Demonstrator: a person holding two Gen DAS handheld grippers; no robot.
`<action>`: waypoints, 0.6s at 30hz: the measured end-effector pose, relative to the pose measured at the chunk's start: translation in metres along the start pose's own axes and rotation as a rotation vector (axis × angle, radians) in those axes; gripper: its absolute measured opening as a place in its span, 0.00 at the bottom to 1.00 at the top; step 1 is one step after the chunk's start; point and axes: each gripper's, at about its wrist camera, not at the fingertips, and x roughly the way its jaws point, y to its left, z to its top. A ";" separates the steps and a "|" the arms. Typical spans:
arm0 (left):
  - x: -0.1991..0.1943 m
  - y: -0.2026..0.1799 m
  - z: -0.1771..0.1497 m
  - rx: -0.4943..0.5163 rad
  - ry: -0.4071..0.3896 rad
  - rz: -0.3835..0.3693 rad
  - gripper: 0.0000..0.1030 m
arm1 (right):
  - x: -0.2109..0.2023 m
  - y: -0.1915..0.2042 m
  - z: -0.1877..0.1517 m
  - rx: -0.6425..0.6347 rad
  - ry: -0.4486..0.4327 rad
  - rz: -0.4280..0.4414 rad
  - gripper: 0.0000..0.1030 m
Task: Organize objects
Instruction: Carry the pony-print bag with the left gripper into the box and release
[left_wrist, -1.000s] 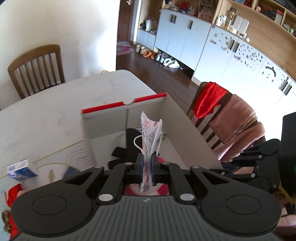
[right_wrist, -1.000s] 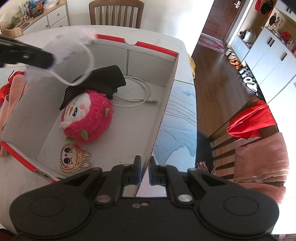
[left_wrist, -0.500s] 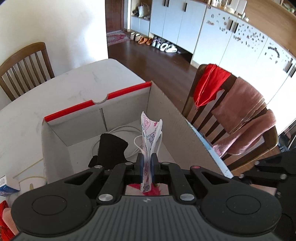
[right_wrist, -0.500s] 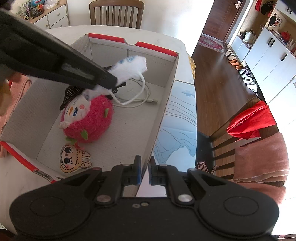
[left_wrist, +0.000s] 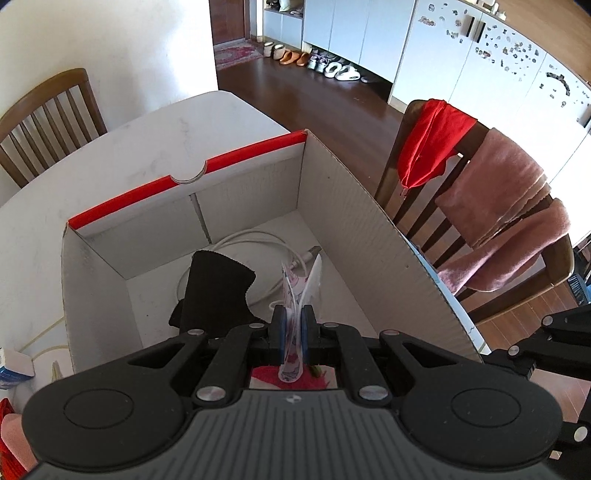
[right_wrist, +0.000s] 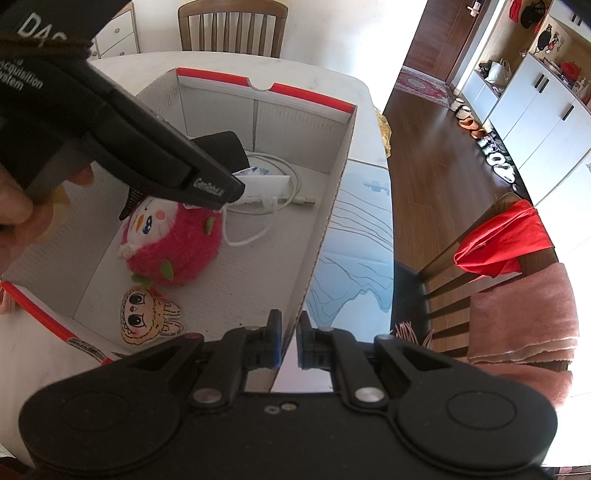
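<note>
My left gripper (left_wrist: 292, 328) is shut on a patterned face mask (left_wrist: 295, 291) and holds it low inside the open white cardboard box (left_wrist: 351, 206). From the right wrist view the left gripper (right_wrist: 229, 192) reaches into the box (right_wrist: 332, 192), the mask (right_wrist: 266, 182) over the white cable (right_wrist: 291, 184). The box also holds a black cloth (left_wrist: 218, 288), a red plush toy (right_wrist: 173, 240) and a cartoon sticker (right_wrist: 147, 321). My right gripper (right_wrist: 289, 341) is shut on the box's near right wall.
The box stands on a white table (left_wrist: 147, 147). A chair draped with a red cloth (left_wrist: 432, 151) and pink towels (left_wrist: 506, 218) stands to the right. A wooden chair (left_wrist: 48, 114) stands at the far side. A small blue-white carton (left_wrist: 14, 365) lies left of the box.
My left gripper has carried the mask from above the box's left side down into the box, toward the cable. My right gripper has kept its hold on the box wall.
</note>
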 end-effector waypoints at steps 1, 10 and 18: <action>0.000 0.001 0.000 -0.004 0.001 -0.003 0.07 | 0.000 0.000 0.000 0.000 0.000 0.000 0.07; -0.006 0.009 -0.004 -0.039 -0.006 -0.032 0.26 | 0.000 0.000 0.000 0.001 0.000 0.000 0.07; -0.021 0.018 -0.008 -0.064 -0.030 -0.038 0.47 | 0.000 0.000 0.000 0.000 0.000 -0.001 0.07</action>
